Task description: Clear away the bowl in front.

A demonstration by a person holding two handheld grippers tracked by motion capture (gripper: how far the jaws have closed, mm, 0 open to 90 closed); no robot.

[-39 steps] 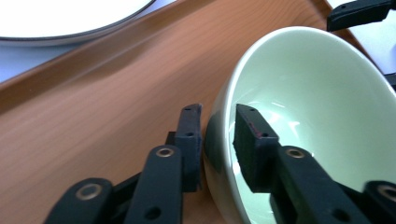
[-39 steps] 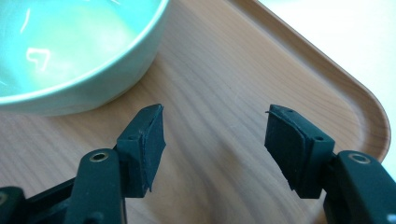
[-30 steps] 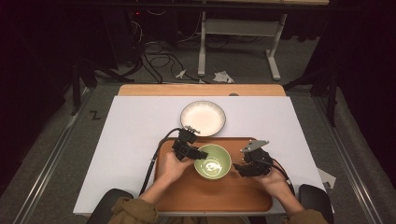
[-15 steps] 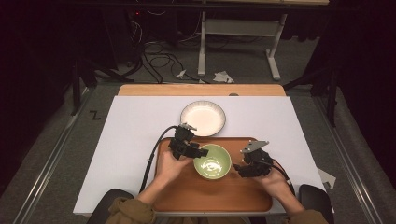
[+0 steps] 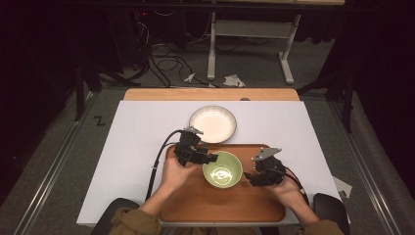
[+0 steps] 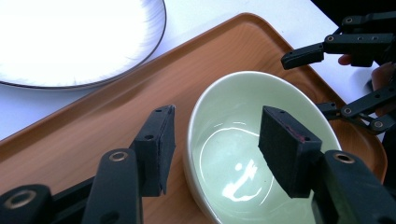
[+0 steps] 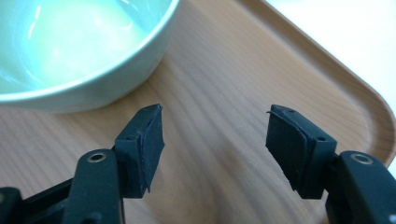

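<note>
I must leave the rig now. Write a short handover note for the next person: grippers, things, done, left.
Left gripper: jaws have just been opening; they straddle the green bowl's rim, pads off it.
Right gripper: open, nothing between its jaws, above the wooden tray beside the bowl.
Things: bowl stands on the tray; white plate lies on the table, behind the tray.
Done: bowl set down and released.
Left: probably the plate; draw the left gripper clear first.

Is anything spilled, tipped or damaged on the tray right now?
Nothing stands out. The green bowl sits upright and empty on the tray, with no spill. The plate lies flat on the table beyond it. The left gripper, jaws just opened, straddles the bowl's rim without pressing; the right gripper is open over bare tray.
</note>
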